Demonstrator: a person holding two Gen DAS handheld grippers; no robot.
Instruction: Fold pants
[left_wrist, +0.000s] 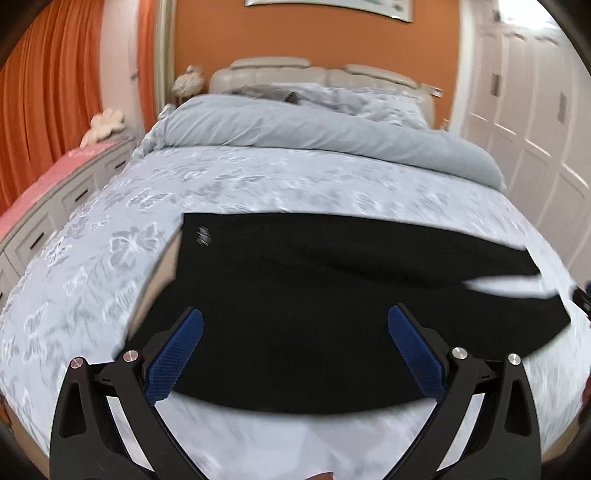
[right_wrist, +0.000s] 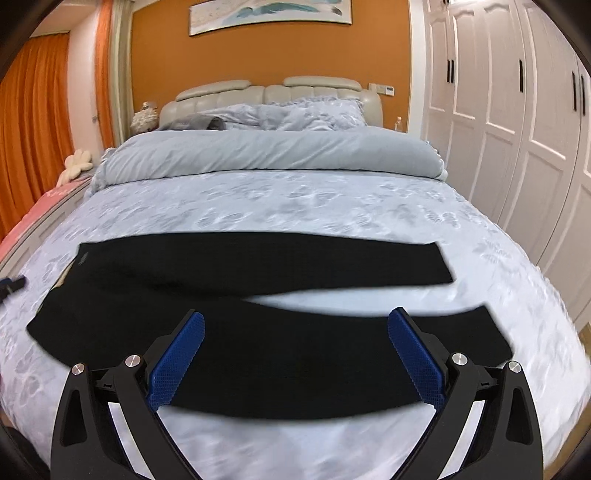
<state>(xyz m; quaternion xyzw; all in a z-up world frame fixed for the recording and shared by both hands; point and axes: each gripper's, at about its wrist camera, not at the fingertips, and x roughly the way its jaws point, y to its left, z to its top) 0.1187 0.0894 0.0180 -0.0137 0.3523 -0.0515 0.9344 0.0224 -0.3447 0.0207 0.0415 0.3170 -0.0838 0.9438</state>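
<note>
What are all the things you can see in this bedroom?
pants: one, black, spread flat across the bed's near end
bedspread: one, pale blue, butterfly pattern, under the pants
duvet: one, grey-blue, rolled across the bed
pillows: pale blue, by the headboard, number unclear
headboard: one, cream
curtains: orange, left
wardrobe: white, right
picture: one, on the orange wall
left gripper: black, blue pads, open
right gripper: black, blue pads, open
</note>
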